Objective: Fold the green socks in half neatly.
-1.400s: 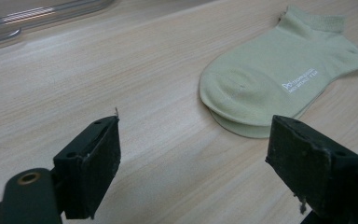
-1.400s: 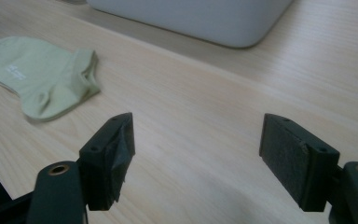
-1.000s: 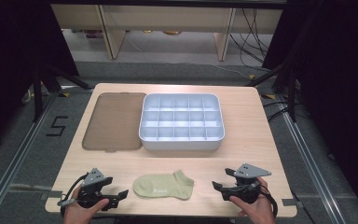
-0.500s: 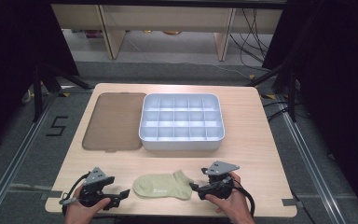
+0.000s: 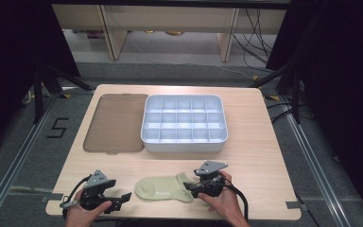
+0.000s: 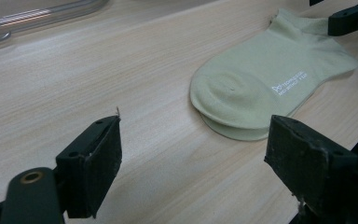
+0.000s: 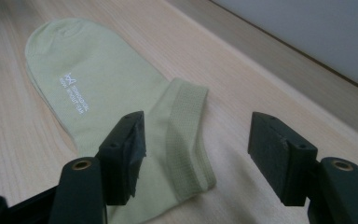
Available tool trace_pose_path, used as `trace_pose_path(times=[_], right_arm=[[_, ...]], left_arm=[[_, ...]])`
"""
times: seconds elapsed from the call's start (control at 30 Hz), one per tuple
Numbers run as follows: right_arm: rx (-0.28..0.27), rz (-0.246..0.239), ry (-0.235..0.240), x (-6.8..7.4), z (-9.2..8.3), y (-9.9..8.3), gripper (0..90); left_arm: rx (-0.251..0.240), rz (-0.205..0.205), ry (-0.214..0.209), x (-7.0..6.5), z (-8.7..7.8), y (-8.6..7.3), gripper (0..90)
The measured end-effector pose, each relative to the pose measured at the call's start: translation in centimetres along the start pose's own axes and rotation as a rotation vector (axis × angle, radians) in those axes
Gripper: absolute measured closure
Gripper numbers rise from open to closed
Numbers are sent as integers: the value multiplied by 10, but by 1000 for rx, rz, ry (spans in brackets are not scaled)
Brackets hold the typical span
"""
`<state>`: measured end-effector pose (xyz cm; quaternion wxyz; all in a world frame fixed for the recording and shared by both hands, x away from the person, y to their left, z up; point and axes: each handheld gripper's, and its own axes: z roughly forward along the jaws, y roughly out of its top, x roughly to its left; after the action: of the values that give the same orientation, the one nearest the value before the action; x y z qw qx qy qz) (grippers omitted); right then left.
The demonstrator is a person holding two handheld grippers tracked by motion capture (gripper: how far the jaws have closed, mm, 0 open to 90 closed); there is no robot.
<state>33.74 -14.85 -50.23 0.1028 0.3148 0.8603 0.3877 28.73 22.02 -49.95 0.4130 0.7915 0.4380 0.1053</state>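
Note:
A pale green ankle sock (image 5: 163, 189) lies flat near the table's front edge, toe to the left and cuff to the right. My right gripper (image 5: 189, 188) is low at the cuff end. In the right gripper view the ribbed cuff (image 7: 186, 135) lies between the jaws of the right gripper (image 7: 198, 135). Those jaws have just been closing, but the pads stand apart from the fabric. My left gripper (image 5: 123, 198) rests left of the toe. It is open, with bare table between the jaws of the left gripper (image 6: 196, 137) and the sock (image 6: 261, 79) just ahead.
A white tray (image 5: 184, 144) with many empty compartments stands at mid-table, and its wall (image 7: 307, 28) rises beyond the sock. A brown translucent lid (image 5: 116, 123) lies flat to its left. The front table edge runs close under both hands.
My right gripper has slid left along the front edge until it reached the sock's cuff, and its jaws now stand narrower. The left gripper and the sock have stayed put.

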Motion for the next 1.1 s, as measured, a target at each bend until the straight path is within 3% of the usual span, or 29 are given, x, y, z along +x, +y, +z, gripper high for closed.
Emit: trace_pose_path(times=[0.23, 0.27, 0.37, 0.4, 0.43, 0.53, 0.77, 0.97, 1.1], right_arm=[[19, -19, 7, 6, 8, 1, 406], [26, -31, 4, 8, 11, 1, 417], [35, -30, -3, 10, 13, 2, 443], [11, -29, -7, 9, 16, 1, 454], [23, -40, -12, 8, 16, 2, 459], [27, -33, -15, 5, 15, 1, 478], [46, -24, -5, 8, 15, 1, 531], [26, -21, 4, 8, 16, -2, 610], [17, 7, 25, 8, 15, -3, 711]], left_arm=[[4, 19, -8, 1, 0, 2, 177], [1, -4, -16, -1, 2, 2, 177], [-1, -12, -15, -2, 2, 2, 177], [17, 25, -15, 0, 1, 2, 178], [16, 21, -11, -1, 1, 2, 178], [1, 1, -17, -2, 3, 1, 178], [11, 11, -23, -2, 4, 2, 178], [-1, 2, -25, -4, 5, 1, 178], [1, 0, -24, -4, 5, 1, 178]])
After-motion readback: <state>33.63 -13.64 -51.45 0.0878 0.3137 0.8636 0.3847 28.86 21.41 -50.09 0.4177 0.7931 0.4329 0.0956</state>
